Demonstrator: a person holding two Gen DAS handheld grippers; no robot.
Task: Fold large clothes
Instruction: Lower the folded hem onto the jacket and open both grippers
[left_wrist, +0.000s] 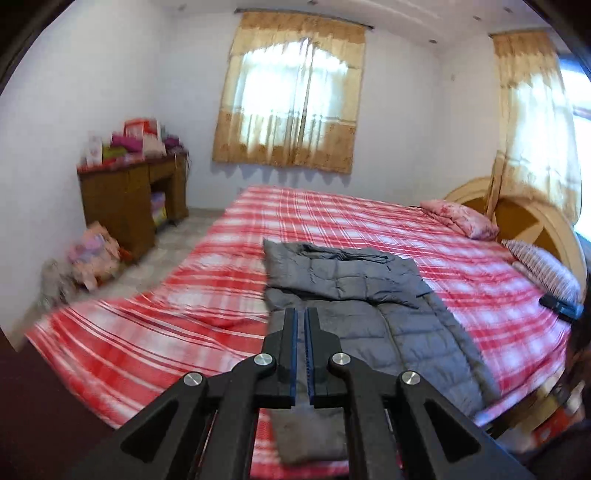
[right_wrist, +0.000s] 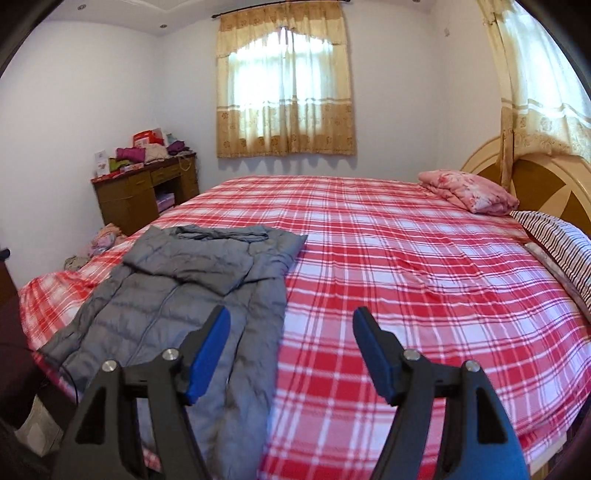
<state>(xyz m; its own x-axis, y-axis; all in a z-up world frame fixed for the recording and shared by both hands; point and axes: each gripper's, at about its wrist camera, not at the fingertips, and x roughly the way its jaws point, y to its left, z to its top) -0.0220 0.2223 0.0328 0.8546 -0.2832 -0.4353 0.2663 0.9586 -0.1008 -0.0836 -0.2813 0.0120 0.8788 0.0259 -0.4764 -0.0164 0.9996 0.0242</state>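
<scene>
Grey quilted jacket: puffy, stitched in horizontal channels, lying flat on the bed with its upper part folded back over the body; a zip line runs down the front. In the right wrist view it lies ahead and to the left of the fingers; in the left wrist view it lies straight ahead of and beneath the fingers.
Bed cover: red and white plaid cloth, smooth with a few shallow creases, spread under the jacket.
Left gripper: black plastic arms with silver pivot pins and blue ribbed pads; the fingers are closed together, only a thin slit between the pads, nothing held.
Right gripper: same build; the fingers stand wide apart over the plaid, nothing between them, the left pad over the jacket's edge.
Pillows: a pink floral one and a striped one, far ahead to the right, by the rounded wooden headboard.
Bench: brown wood with drawers, far ahead to the left, piled with folded fabrics and boxes.
Curtains: sheer beige, patterned hem, straight ahead on the wall.
</scene>
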